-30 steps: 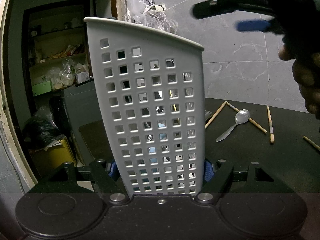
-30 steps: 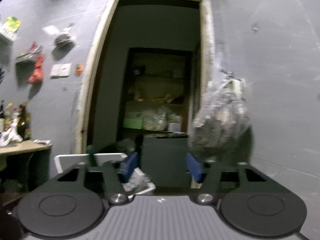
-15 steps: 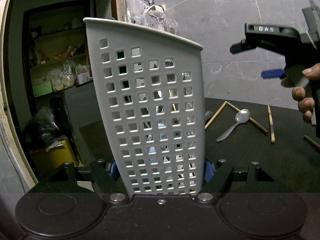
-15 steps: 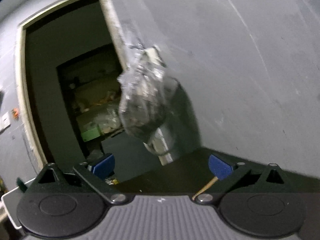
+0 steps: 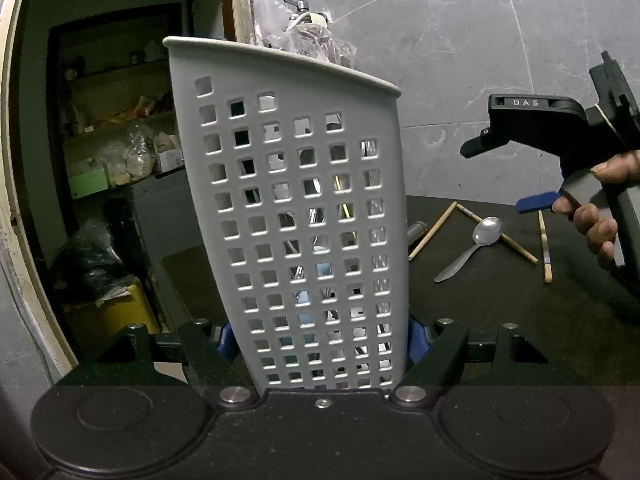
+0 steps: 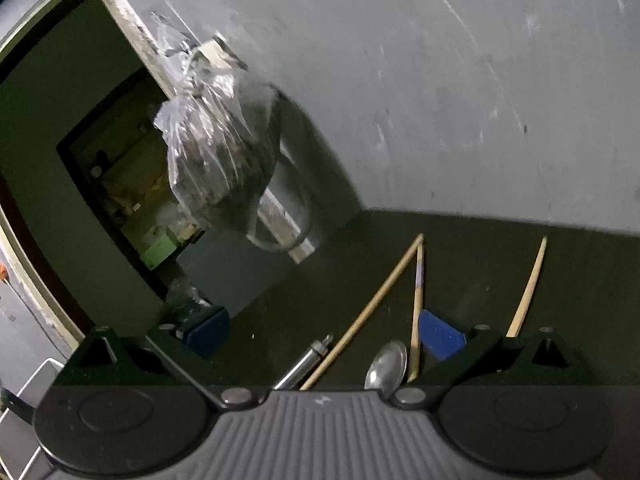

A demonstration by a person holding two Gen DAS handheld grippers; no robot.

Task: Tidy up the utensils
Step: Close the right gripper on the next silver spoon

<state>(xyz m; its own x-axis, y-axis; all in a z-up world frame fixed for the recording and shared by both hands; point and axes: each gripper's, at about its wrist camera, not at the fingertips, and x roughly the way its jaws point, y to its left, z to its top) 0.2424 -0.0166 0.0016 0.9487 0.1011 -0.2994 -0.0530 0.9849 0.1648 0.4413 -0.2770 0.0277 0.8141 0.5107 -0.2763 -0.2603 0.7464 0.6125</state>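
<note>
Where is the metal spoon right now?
The spoon lies on the dark table right of the grey basket, its bowl resting on a chopstick.

**Background beyond the dark worktop**

A grey marble-patterned tile wall (image 5: 460,40) rises behind the back edge of the dark worktop (image 5: 500,300). A clear plastic bag (image 6: 216,140) of dark contents hangs on that wall, just beside a pale, worn door frame (image 6: 132,24). Through the doorway, a dim storeroom holds shelves (image 5: 116,128) crowded with bags and boxes, among them a light green box (image 5: 90,184). On the floor there sit a black bag (image 5: 88,264) and, beneath it, a yellow container (image 5: 116,312). A grey cabinet (image 5: 168,216) stands just past the worktop's left edge.
</note>
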